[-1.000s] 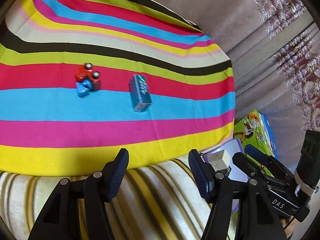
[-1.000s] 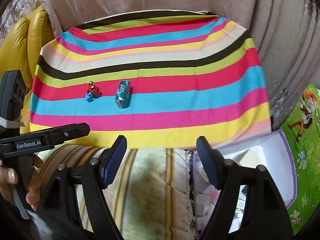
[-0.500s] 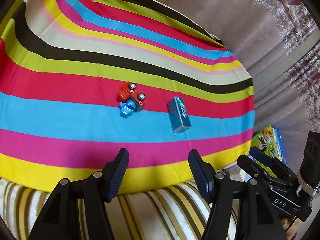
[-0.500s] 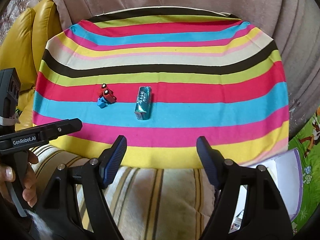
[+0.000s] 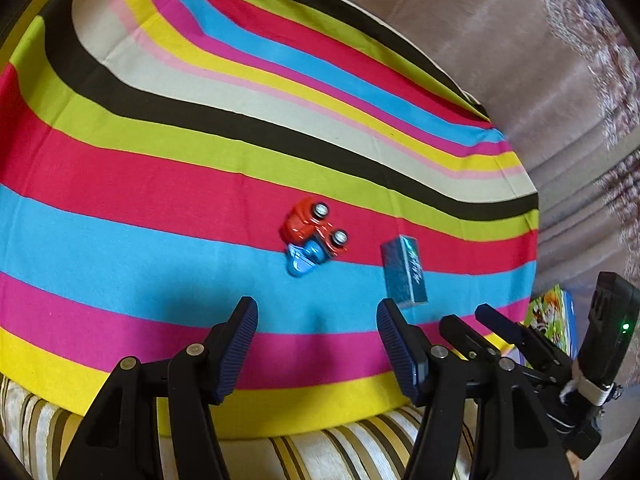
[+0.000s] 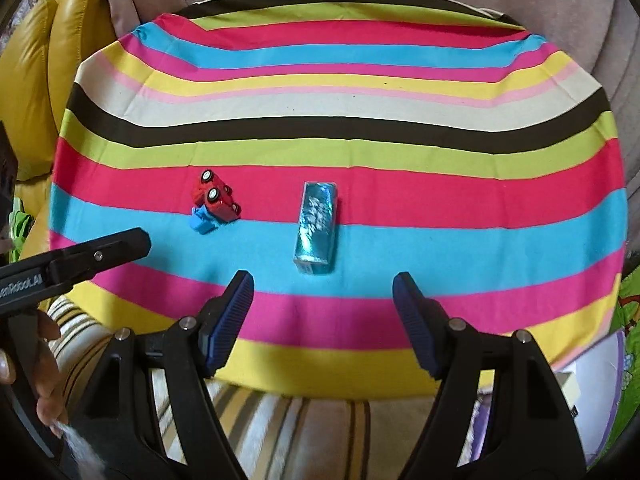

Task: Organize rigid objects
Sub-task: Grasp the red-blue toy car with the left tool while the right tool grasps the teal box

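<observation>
A red and blue toy car (image 5: 312,236) lies on its side on the striped cloth (image 5: 160,184), also seen in the right wrist view (image 6: 214,202). A teal box (image 5: 404,274) lies flat to its right, also in the right wrist view (image 6: 317,227). My left gripper (image 5: 316,320) is open and empty, just short of the toy car. My right gripper (image 6: 322,296) is open and empty, just short of the teal box. The left gripper also shows in the right wrist view (image 6: 116,248).
The striped cloth (image 6: 360,128) covers a round cushion with a striped beige side (image 6: 300,420). A white storage box with a cartoon-print side (image 6: 600,368) stands at the lower right. A yellow leather seat (image 6: 52,52) is at the left. Beige upholstery (image 5: 460,20) rises behind.
Both grippers have moved forward over the cloth toward the toy car and the teal box, which now sit closer. Both stay open. The storage box has slid toward the frame edge.
</observation>
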Available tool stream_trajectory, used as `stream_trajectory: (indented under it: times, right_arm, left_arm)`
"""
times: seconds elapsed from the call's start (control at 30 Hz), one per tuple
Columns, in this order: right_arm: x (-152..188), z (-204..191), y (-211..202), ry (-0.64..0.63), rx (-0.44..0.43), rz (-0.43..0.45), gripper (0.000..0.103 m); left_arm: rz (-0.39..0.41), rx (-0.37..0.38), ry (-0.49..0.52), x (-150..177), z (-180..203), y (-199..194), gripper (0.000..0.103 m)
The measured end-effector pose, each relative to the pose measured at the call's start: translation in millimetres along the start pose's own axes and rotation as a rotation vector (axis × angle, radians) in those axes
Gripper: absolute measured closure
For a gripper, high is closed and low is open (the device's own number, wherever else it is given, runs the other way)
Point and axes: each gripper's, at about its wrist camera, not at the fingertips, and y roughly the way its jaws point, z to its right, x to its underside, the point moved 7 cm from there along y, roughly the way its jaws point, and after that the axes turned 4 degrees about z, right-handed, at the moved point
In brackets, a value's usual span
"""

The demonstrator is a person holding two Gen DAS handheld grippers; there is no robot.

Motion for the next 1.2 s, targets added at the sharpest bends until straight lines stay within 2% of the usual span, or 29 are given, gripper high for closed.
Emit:
stream_trajectory:
  times: [0.33,0.47,0.67,0.83,1.0,1.1,1.2]
  right_arm:
    - [-8.7,-2.2,42.2,0.008,0.022,-0.029,0.028]
    - [-12.8,-0.8,51.6,0.007,0.029,-0.029,0.028]
    - [-14.4,1.4,68.2,0.015,0.032,-0.053,0.038]
    - [-15.1,4.2,77.2,0.022,0.035,-0.066,0.046]
    - [-15.7,8.5,85.2,0.032,0.041,-0.076,0.054]
    - [-15.5,10.8,87.2,0.022,0.057,-0.074,0.064]
    - [-15.0,10.4,86.7,0.014,0.059,-0.067,0.070]
  left_arm:
    - [-0.016,0.020,-0.150,-22.7,-6.7,26.7,0.040]
    - [-0.032,0.002,-0.187,-26.6,-6.6,39.6,0.040]
    - [-0.056,-0.041,-0.222,-29.1,-4.4,59.7,0.040]
    - [-0.076,-0.095,-0.206,-27.3,-1.3,71.8,0.040]
    - [-0.075,-0.153,-0.149,-26.3,4.0,77.2,0.041]
    - [-0.079,-0.204,-0.078,-24.7,7.6,78.3,0.057]
    - [-0.068,-0.211,-0.039,-22.4,10.4,77.4,0.058]
